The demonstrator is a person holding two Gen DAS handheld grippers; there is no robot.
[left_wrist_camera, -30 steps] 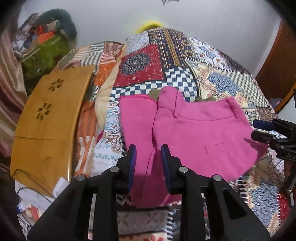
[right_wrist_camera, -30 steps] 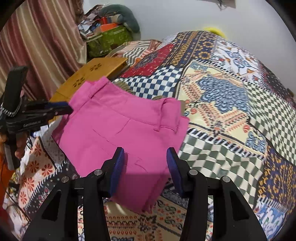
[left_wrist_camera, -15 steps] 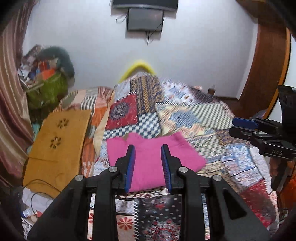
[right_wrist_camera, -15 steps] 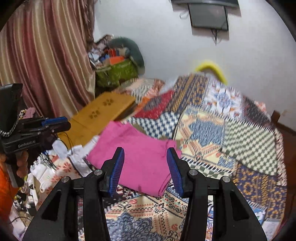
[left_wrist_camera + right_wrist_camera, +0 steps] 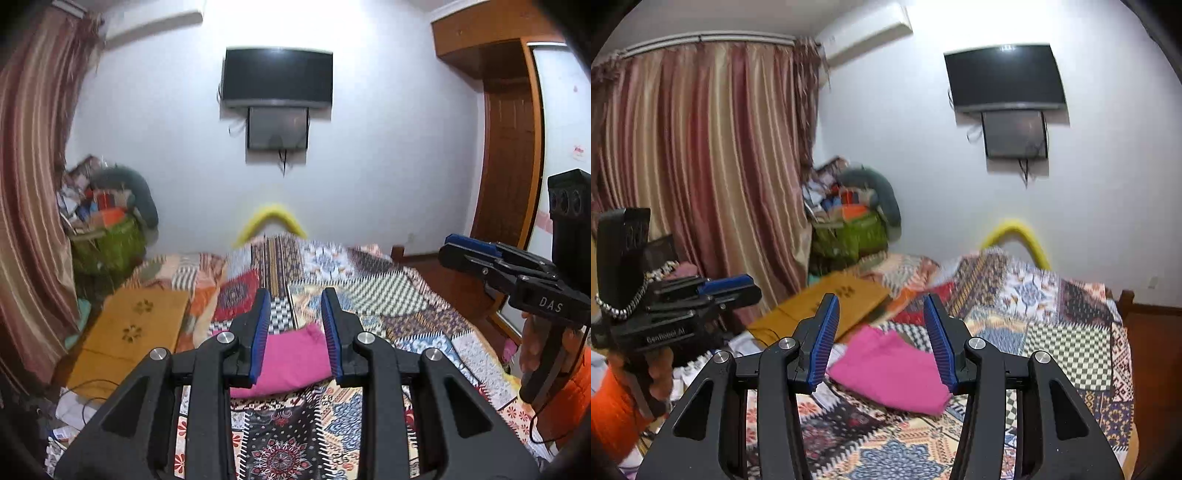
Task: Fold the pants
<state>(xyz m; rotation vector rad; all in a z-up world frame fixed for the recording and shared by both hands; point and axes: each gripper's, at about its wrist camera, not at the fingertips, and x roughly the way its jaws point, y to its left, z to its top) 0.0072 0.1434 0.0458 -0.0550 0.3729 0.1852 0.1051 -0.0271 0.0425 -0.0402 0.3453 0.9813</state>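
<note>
The pink pants (image 5: 291, 363) lie folded in a compact stack on the patchwork bedspread (image 5: 388, 306), near the bed's near edge and beside a wooden lap table (image 5: 136, 325). The left gripper (image 5: 295, 317) and right gripper (image 5: 882, 325) are both raised above the bed, well apart from the pants, jaws spread and holding nothing.

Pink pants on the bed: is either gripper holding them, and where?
Neither. The left gripper and right gripper are open and raised clear of the folded pink pants on the patchwork quilt.
</note>
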